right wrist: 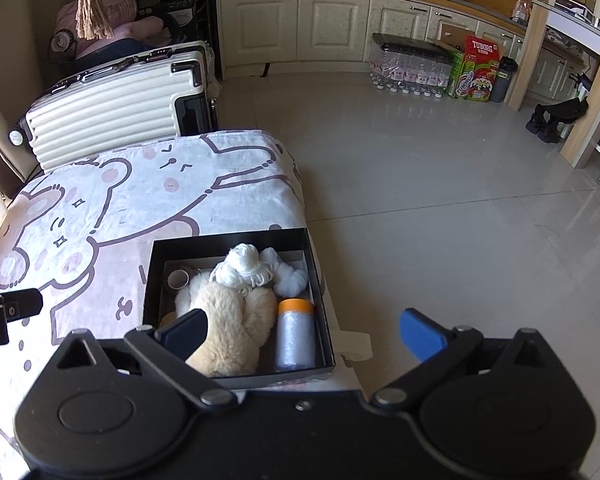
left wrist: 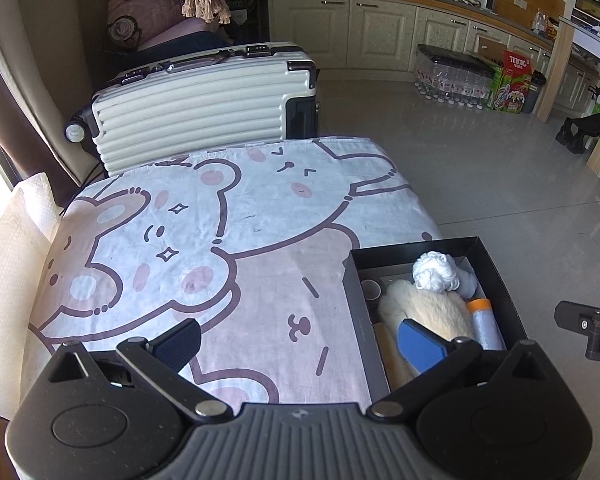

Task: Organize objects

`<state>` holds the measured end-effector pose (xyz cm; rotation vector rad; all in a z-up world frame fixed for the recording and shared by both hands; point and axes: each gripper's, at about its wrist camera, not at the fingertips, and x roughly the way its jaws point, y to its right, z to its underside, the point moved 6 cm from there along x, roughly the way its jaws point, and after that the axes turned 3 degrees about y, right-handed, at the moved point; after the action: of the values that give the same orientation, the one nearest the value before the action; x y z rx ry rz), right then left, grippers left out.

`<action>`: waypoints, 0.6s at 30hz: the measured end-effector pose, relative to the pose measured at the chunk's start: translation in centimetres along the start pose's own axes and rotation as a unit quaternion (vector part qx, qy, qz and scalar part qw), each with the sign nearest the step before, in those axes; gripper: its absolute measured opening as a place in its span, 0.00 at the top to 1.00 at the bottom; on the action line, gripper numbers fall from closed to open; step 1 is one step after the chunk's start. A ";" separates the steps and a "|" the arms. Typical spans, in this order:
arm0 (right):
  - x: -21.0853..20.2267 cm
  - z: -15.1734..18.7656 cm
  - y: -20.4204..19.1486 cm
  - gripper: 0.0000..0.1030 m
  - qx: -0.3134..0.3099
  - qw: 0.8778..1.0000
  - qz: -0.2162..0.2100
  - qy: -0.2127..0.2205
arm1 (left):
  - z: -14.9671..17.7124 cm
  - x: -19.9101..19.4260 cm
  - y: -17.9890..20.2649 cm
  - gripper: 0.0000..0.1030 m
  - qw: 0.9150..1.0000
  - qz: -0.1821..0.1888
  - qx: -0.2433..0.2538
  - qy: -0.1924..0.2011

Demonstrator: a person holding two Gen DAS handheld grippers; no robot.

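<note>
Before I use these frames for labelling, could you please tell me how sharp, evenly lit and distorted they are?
Left wrist view: sharp, strong fisheye bending of the suitcase, dark corner vignetting, daylight overexposed at the left edge. Right wrist view: also sharp, glare on the floor, contents of the black box clearly readable.

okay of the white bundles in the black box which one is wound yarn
The white yarn ball in the black box, just behind the cream plush: its looped strands show. The white bundle to its right looks soft and cottony, without strands.
</note>
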<state>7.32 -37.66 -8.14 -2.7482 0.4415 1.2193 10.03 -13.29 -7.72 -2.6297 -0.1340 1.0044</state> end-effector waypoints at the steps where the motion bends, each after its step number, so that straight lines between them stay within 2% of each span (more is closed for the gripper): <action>1: 0.0 0.0 -0.1 0.00 0.000 1.000 0.000 0.000 | 0.0 0.0 0.0 0.00 1.000 0.000 0.000 -0.001; 18: -0.1 0.0 -0.2 0.00 -0.002 1.000 0.001 0.001 | 0.1 -0.1 -0.2 0.00 1.000 0.000 -0.009 -0.002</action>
<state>7.31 -37.45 -8.03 -2.7529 0.4427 1.2189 9.92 -13.12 -7.67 -2.6446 -0.1440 1.0138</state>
